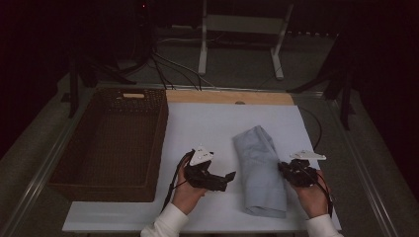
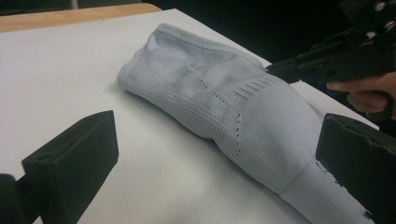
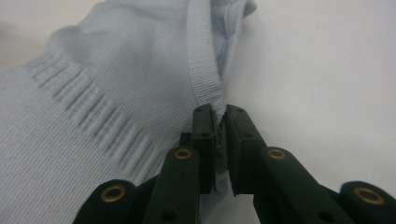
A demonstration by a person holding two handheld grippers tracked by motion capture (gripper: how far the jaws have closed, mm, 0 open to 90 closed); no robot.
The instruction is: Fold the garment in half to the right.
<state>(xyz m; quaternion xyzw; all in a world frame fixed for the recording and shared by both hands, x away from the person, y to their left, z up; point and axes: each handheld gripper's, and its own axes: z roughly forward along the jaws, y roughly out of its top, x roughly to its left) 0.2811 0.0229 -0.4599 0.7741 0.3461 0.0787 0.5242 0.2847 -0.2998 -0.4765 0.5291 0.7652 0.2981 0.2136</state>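
A folded pale blue-grey knit garment [image 1: 259, 168] lies on the white table top [image 1: 207, 123], running from far to near. My right gripper [image 1: 282, 168] sits at its right edge. In the right gripper view the jaws of my right gripper [image 3: 220, 112] are shut on a ribbed hem of the garment [image 3: 93, 116]. My left gripper [image 1: 226, 180] is just left of the garment, pointing toward it. Its jaws stand wide open in the left gripper view, with the garment [image 2: 224, 98] ahead of my left gripper [image 2: 219, 154] and nothing gripped. The right gripper [image 2: 299, 65] shows beyond the cloth.
A dark brown wicker basket [image 1: 163, 128] stands along the table's left side, close to my left hand. A wooden strip [image 1: 227, 97] borders the far edge. Cables and a white stand [image 1: 202, 44] are on the floor behind the table.
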